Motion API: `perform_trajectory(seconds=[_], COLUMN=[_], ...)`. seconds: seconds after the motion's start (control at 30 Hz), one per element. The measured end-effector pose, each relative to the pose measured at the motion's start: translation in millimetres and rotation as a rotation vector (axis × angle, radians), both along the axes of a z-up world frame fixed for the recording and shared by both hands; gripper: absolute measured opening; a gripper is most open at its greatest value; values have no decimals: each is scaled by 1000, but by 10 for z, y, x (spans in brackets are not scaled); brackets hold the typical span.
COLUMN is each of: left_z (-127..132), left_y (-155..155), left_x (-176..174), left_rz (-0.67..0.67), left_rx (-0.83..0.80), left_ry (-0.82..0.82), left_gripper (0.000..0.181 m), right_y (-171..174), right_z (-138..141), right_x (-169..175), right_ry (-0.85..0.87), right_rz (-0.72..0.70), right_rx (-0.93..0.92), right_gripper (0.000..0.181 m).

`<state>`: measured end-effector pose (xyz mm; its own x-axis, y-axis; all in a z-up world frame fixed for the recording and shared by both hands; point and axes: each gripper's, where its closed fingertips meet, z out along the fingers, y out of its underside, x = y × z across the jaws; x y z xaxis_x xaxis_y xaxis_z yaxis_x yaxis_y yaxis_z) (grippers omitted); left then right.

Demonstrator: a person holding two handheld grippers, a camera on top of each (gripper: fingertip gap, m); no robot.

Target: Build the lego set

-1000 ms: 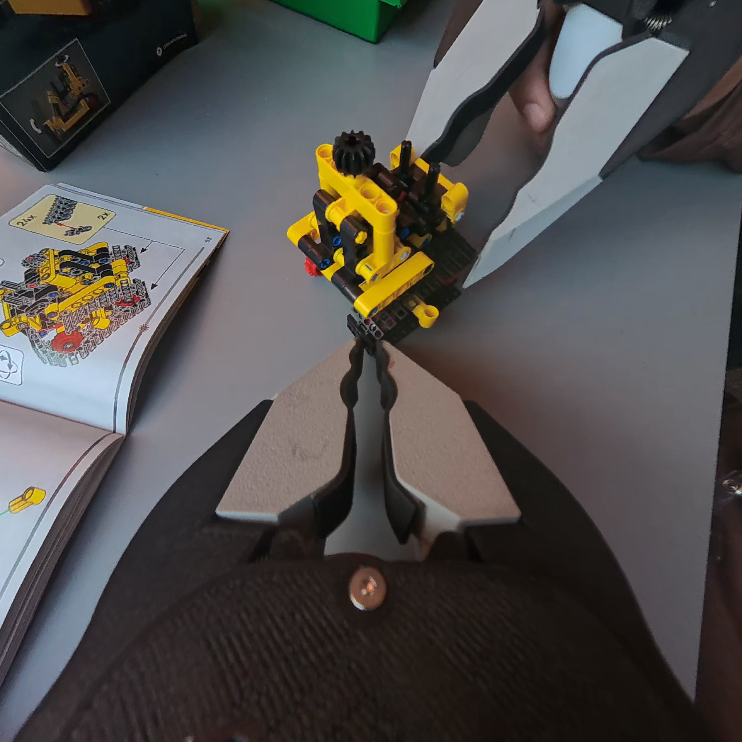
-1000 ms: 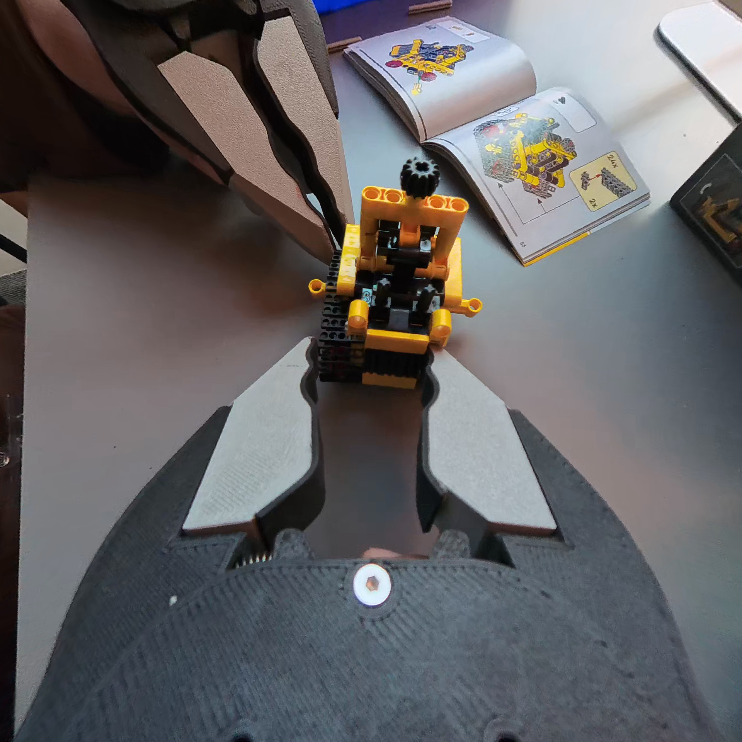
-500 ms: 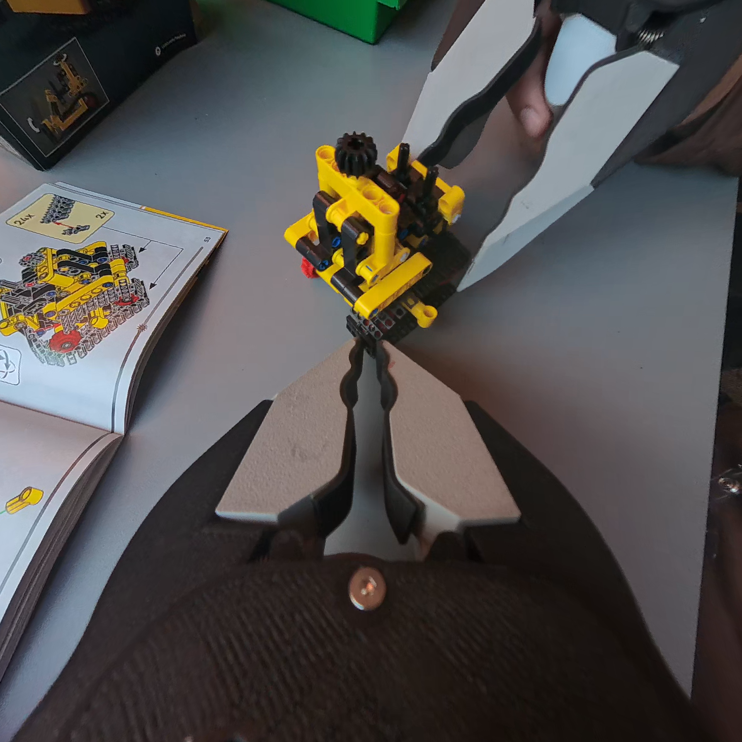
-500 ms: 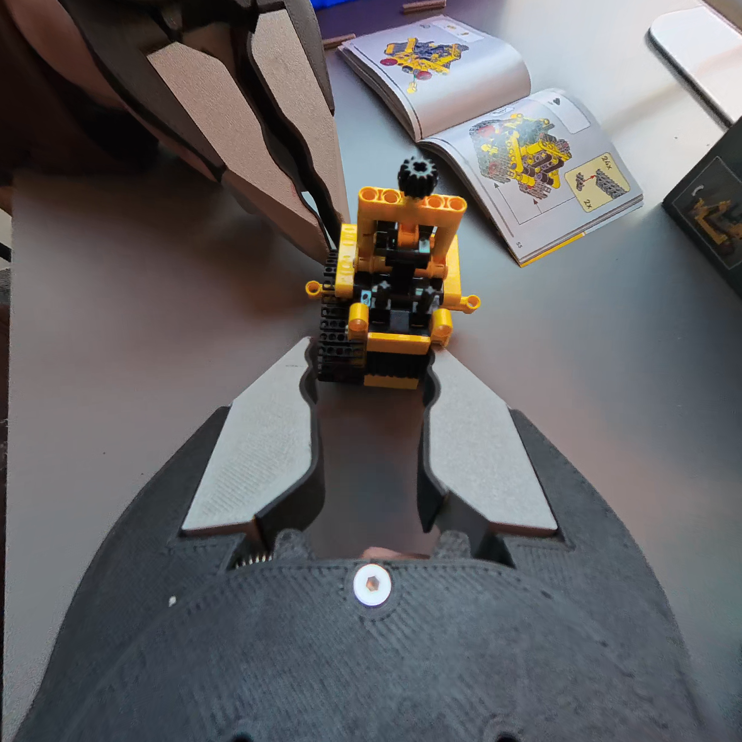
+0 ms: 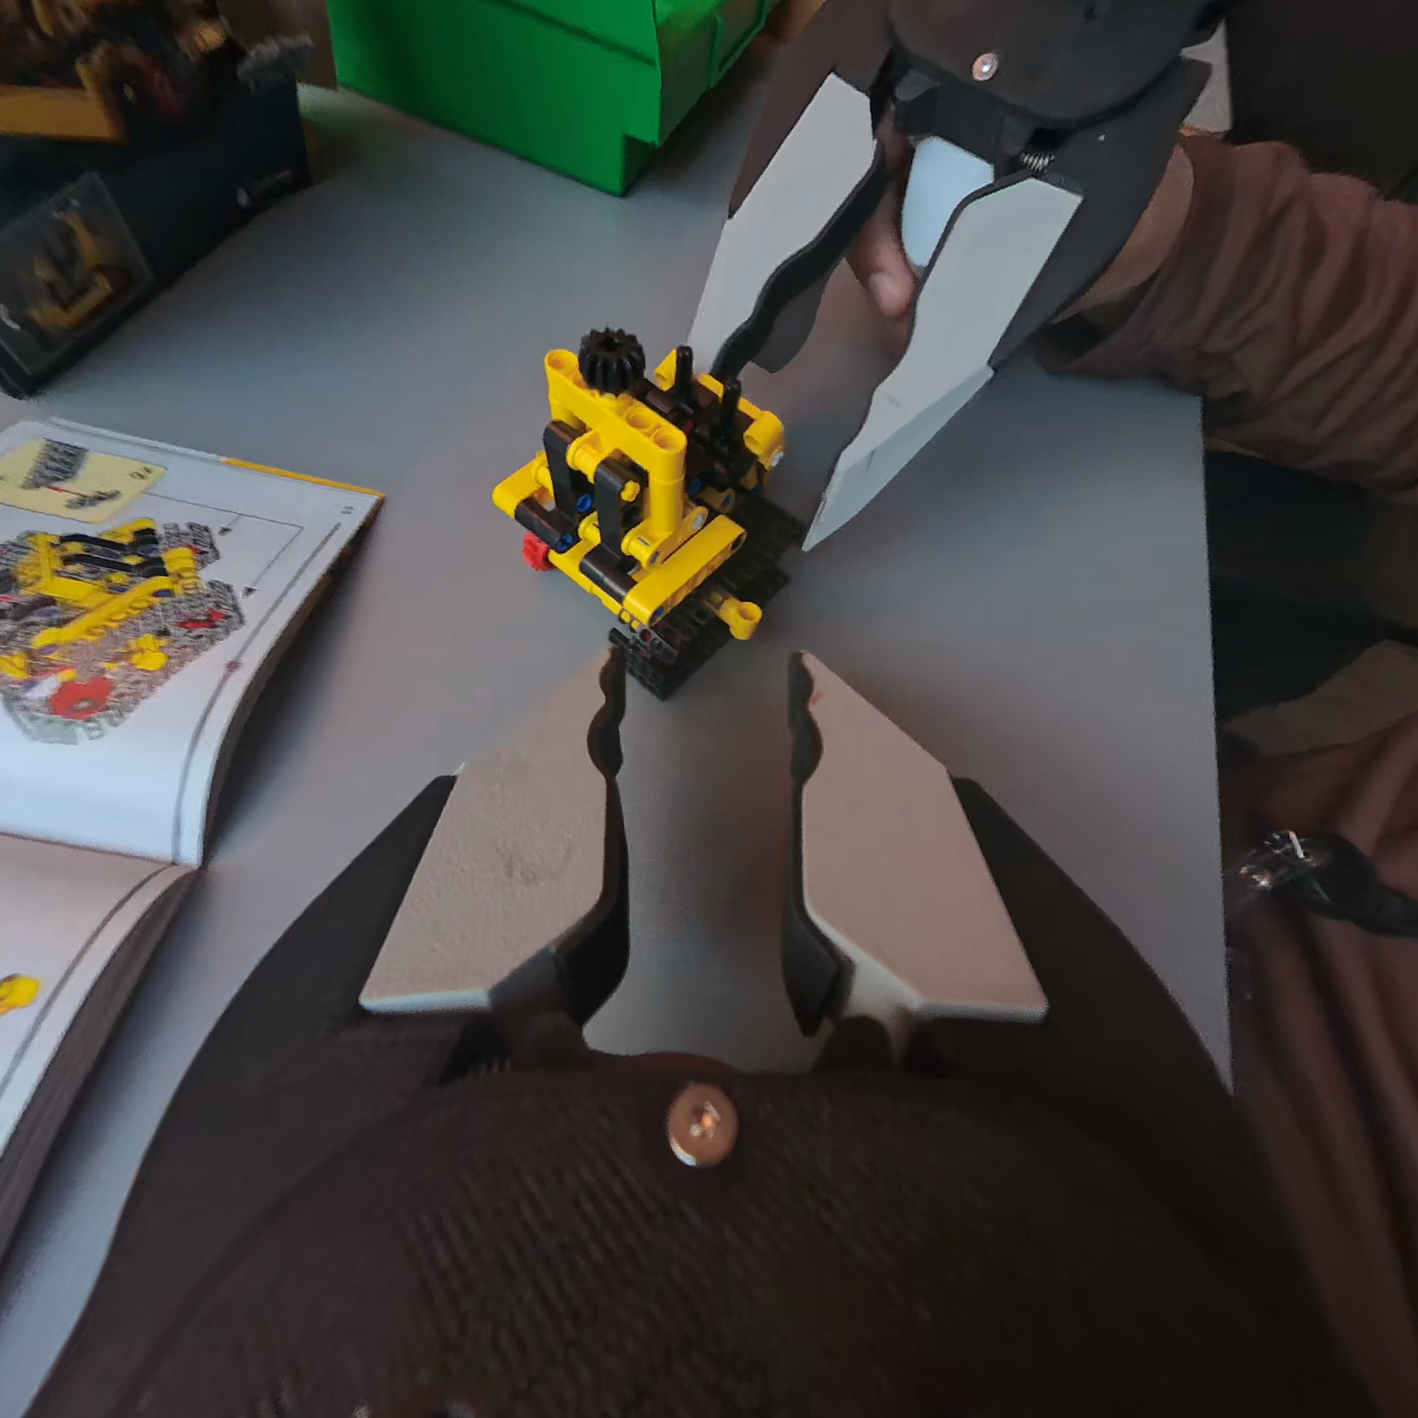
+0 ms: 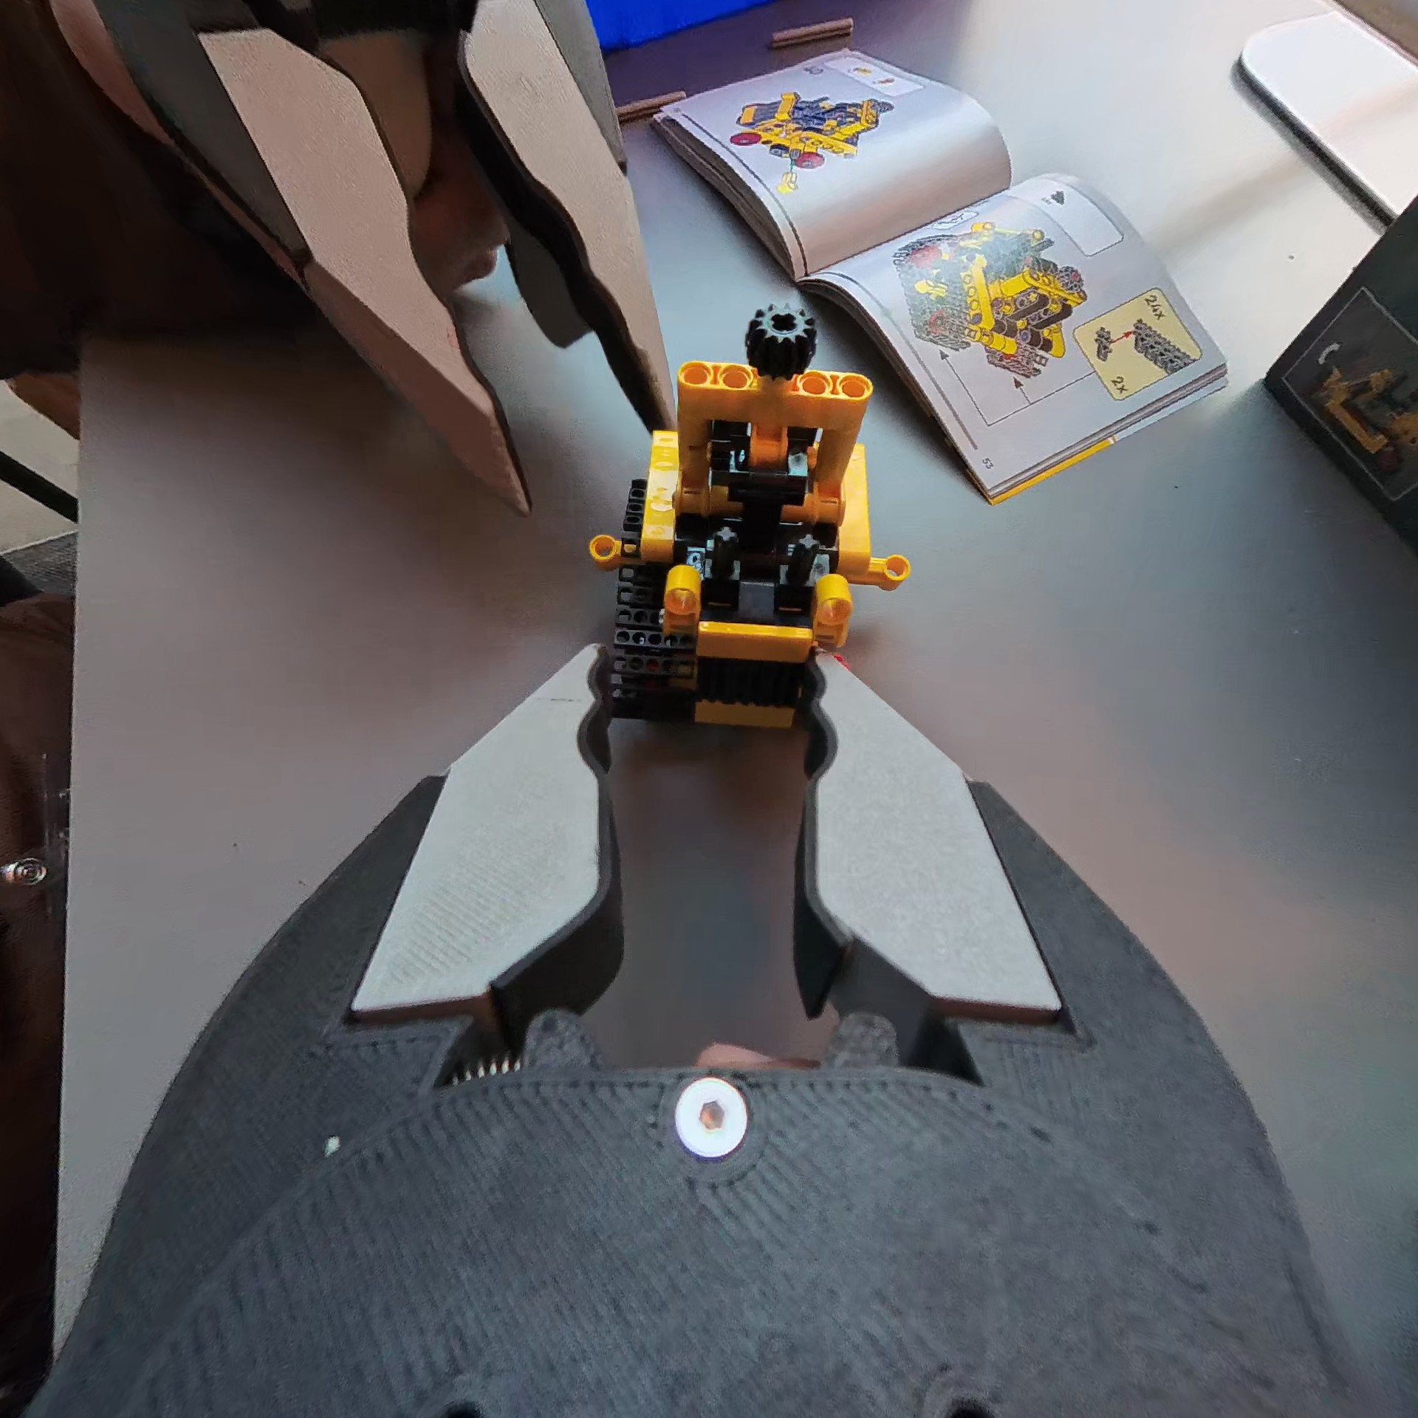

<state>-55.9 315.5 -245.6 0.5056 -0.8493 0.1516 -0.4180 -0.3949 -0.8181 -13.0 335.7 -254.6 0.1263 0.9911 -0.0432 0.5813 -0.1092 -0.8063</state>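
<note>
A yellow and black lego vehicle [image 5: 644,506] with a black gear on top and a black track on one side stands on the grey table [image 5: 430,322]. My left gripper [image 5: 706,667] is open and empty, its tips just short of the track's near end. My right gripper [image 6: 706,667] is closed against both sides of the vehicle's [image 6: 760,583] rear end, at table level. In the left wrist view the right gripper's fingers [image 5: 905,407] reach the vehicle from the far right. In the right wrist view the left gripper [image 6: 591,460] hangs open at the vehicle's far left.
An open instruction booklet [image 5: 153,614] lies left of the vehicle; it also shows in the right wrist view [image 6: 997,307]. A black box [image 5: 115,230] and a green box [image 5: 537,77] stand at the back. A brown sleeve [image 5: 1266,322] is at the table's right edge. The gap from one gripper's tips to the other's is roughly 6 cm.
My left gripper was shut on the near end of the black track; it has opened and let go. The vehicle has turned slightly in the right gripper's hold.
</note>
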Motion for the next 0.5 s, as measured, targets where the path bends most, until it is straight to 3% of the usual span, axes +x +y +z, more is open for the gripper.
perform_trajectory(seconds=[0.2,0.3,0.5], left_z=[310,335,423], left_y=[138,208,356], left_x=[-5,37,23], left_rz=[-21,-80,-109], left_rx=[181,209,203], left_ry=[18,40,-10], left_gripper=[53,59,40], right_y=[14,21,29], right_z=[-7,-7,-14], right_x=[-23,-45,-142], right_ry=[-8,-10,-18], right_rz=[-2,-1,2], right_rx=[17,29,45], right_gripper=[47,47,49])
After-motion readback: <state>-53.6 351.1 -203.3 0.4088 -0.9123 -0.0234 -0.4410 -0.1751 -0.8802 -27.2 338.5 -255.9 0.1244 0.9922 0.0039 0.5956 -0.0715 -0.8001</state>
